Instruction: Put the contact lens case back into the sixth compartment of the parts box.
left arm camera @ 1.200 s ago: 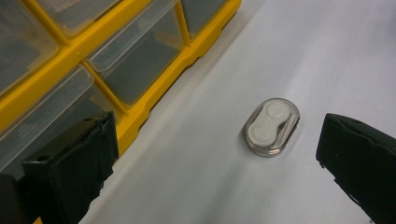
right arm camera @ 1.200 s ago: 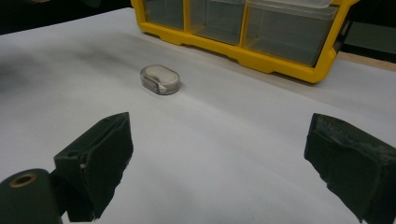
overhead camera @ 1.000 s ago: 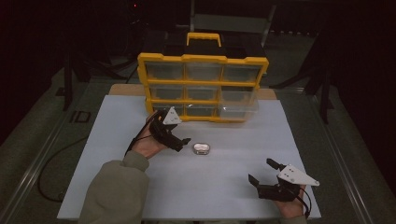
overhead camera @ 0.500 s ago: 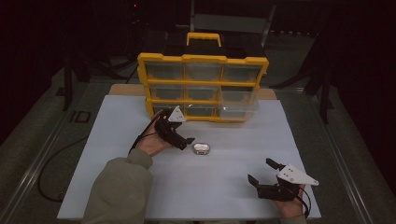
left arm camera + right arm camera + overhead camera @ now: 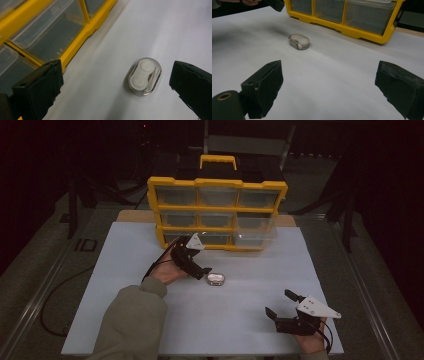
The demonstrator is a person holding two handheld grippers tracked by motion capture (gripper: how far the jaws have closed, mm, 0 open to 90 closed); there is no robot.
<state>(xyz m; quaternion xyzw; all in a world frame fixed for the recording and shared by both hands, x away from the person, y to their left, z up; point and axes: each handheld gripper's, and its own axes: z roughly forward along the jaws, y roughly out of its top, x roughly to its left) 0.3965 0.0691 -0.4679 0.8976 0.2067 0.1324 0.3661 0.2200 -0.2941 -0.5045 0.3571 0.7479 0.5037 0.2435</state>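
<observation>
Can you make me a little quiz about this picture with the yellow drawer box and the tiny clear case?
1. True or false: the left gripper has its fingers shut on the small clear case.
2. Which is nearer the case? A) the left gripper B) the right gripper
3. Fill in: the case lies on the white table in front of the yellow ____.

Key
1. False: the fingers stand open, one on each side of the case, not touching it.
2. A
3. drawer organiser
</observation>
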